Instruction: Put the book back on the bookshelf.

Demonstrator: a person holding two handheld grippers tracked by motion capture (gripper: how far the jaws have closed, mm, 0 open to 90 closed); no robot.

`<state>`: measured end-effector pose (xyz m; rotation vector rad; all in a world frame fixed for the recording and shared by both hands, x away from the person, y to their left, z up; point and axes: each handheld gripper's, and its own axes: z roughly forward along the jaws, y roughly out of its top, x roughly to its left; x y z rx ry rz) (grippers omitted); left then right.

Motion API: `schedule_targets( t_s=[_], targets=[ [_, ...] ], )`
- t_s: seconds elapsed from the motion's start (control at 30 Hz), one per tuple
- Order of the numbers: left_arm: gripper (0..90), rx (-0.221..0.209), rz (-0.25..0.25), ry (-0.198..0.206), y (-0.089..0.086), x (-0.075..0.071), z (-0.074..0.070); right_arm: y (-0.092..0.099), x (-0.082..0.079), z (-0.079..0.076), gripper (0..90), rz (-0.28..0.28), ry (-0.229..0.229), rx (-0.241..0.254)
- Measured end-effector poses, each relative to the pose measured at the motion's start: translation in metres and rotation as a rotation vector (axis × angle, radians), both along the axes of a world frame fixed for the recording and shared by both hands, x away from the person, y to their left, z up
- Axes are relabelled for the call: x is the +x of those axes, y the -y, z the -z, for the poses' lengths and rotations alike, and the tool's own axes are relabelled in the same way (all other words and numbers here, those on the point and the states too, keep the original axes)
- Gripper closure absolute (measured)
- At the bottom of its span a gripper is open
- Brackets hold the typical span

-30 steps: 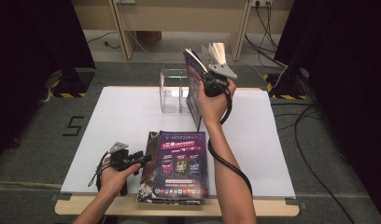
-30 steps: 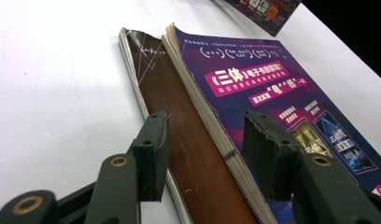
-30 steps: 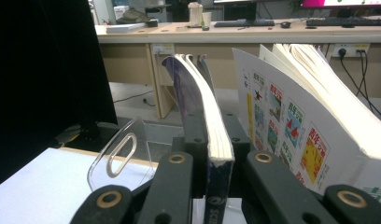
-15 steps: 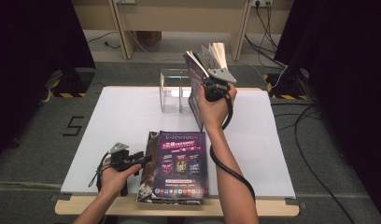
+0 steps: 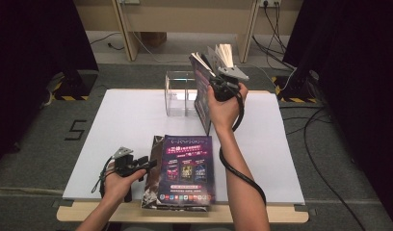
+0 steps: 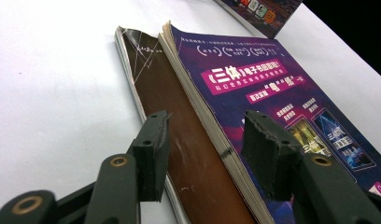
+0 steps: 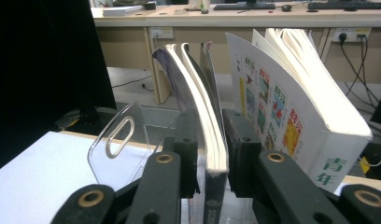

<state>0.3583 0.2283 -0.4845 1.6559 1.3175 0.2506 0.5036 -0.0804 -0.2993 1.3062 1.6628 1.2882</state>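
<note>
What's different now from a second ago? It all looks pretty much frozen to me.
Almost nothing moved. The right gripper has just been opening its jaws around the upright magazine, which stands between them at the clear rack. The left gripper stayed open by the flat magazines, which kept their place on the table.

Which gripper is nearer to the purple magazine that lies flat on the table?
Left. The left gripper sits at the flat purple magazine's edge; the right gripper is up at the standing magazine.
</note>
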Motion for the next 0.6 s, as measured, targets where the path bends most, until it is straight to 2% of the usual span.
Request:
schedule_targets(
  t_s=[0.13, 0.37, 0.43, 0.47, 0.6],
  targets=[
    [50.5, 0.001, 0.002, -0.004, 0.0002, -0.0002, 0.0009, -0.0012, 0.0030, -0.0005, 74.9, 0.004, -0.010, 0.017],
    [50.5, 0.003, -0.004, -0.002, -0.0008, 0.0002, 0.0004, -0.0028, 0.0070, 0.0003, 77.8, 0.002, -0.025, -0.006],
    [50.5, 0.002, -0.003, -0.004, -0.0005, 0.0003, 0.0008, -0.0028, 0.0074, 0.0000, 80.0, 0.013, -0.035, -0.011],
    [50.5, 0.000, -0.004, -0.005, -0.0002, 0.0003, 0.0010, -0.0020, 0.0073, -0.0003, 82.7, 0.036, -0.040, -0.022],
    [50.4, 0.002, -0.003, -0.005, -0.0002, 0.0003, 0.0013, -0.0021, 0.0072, -0.0004, 83.8, 0.033, -0.041, -0.017]
  ],
)
